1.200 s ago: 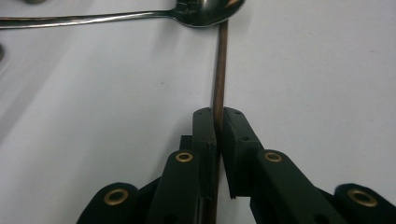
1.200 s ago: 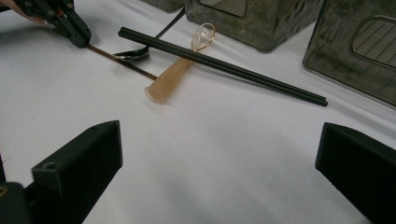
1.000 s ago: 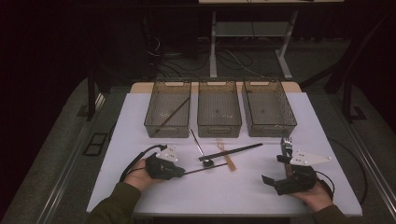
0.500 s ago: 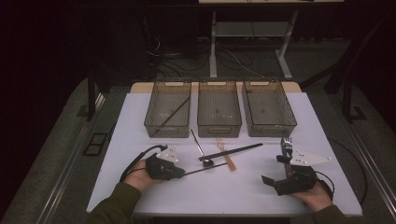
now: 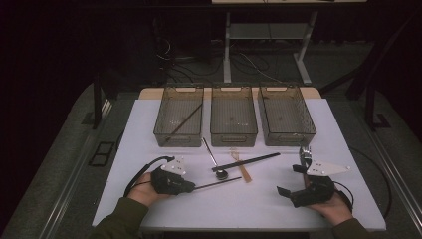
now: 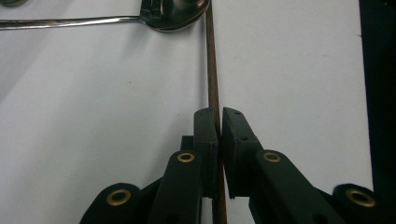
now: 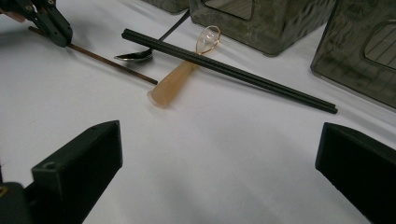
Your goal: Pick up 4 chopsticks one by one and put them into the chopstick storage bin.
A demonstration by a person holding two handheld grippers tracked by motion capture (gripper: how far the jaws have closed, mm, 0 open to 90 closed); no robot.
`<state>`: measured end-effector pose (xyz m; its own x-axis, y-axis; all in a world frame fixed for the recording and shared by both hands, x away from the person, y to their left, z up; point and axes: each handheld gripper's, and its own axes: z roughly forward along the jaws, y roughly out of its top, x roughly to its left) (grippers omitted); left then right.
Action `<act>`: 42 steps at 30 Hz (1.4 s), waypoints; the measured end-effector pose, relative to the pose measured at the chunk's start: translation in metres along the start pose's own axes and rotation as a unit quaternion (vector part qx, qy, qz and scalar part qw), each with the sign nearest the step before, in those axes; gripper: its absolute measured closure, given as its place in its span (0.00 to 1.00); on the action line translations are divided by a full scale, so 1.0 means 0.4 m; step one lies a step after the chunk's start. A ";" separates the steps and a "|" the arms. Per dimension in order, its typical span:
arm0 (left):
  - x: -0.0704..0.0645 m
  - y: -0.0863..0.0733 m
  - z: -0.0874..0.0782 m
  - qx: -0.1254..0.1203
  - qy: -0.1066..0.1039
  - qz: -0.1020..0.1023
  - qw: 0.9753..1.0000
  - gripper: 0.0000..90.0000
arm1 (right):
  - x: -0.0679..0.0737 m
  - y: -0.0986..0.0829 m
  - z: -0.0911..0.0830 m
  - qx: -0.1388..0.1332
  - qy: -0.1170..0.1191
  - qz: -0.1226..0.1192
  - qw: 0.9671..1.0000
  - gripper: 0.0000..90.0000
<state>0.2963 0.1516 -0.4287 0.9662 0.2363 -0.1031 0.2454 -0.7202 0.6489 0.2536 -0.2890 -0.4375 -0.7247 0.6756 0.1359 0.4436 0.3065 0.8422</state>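
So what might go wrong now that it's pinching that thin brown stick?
The left gripper holds the brown chopstick near one end, so the long free length could swing or slip when raised. Its far tip lies beside the metal spoon, which a sideways move might knock. The right gripper is open and holds nothing, so it gives no support.

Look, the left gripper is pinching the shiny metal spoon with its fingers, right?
Not quite. The left gripper is pinching something, but it is the thin brown chopstick, not the metal spoon. The left gripper view shows the stick running between the two fingers, with the spoon lying farther off on the white table, untouched.
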 end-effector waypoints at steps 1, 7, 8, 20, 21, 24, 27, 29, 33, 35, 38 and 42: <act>-0.001 0.000 -0.001 -0.003 -0.002 -0.002 1.000 0.95 | -0.002 0.001 0.003 0.000 0.000 -0.003 1.000 0.00; -0.003 0.002 -0.005 -0.004 -0.011 -0.001 1.000 0.95 | -0.010 0.010 0.018 0.002 0.004 -0.007 1.000 0.00; -0.004 0.002 -0.005 -0.004 -0.012 -0.001 1.000 0.95 | -0.014 0.012 0.023 0.002 0.007 -0.003 1.000 0.00; -0.010 0.016 -0.020 -0.035 -0.017 -0.009 0.999 0.95 | -0.010 0.011 0.025 0.010 0.006 -0.008 1.000 0.00; -0.011 0.017 -0.020 -0.036 -0.016 -0.010 0.999 0.95 | -0.010 0.010 0.025 0.011 0.005 -0.009 1.000 0.00; -0.010 0.022 -0.022 -0.044 -0.013 -0.018 0.999 0.95 | -0.008 0.009 0.025 0.013 0.005 -0.010 1.000 0.00; -0.006 0.023 -0.026 -0.047 -0.007 -0.027 0.998 0.95 | -0.008 0.008 0.025 0.014 0.005 -0.009 1.000 0.00; -0.005 0.024 -0.028 -0.052 -0.003 -0.034 0.998 0.95 | -0.008 0.007 0.025 0.015 0.005 -0.009 1.000 0.00; -0.003 0.026 -0.033 -0.062 -0.003 -0.044 0.997 0.94 | -0.005 0.006 0.025 0.018 0.005 -0.010 1.000 0.00; -0.003 0.029 -0.037 -0.073 -0.001 -0.052 0.996 0.95 | -0.005 0.006 0.025 0.017 0.005 -0.011 1.000 0.00; -0.002 0.031 -0.045 -0.080 0.004 -0.054 0.995 0.95 | -0.005 0.006 0.024 0.017 0.005 -0.009 1.000 0.00; 0.001 0.033 -0.055 -0.086 0.017 -0.052 0.995 0.95 | -0.006 0.006 0.024 0.017 0.005 -0.009 1.000 0.00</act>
<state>0.2983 0.1564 -0.4036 0.9326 0.3275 -0.1519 0.3231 -0.5696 0.7557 0.2616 -0.2833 -0.4408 -0.7384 0.6626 0.1256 0.4475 0.3421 0.8263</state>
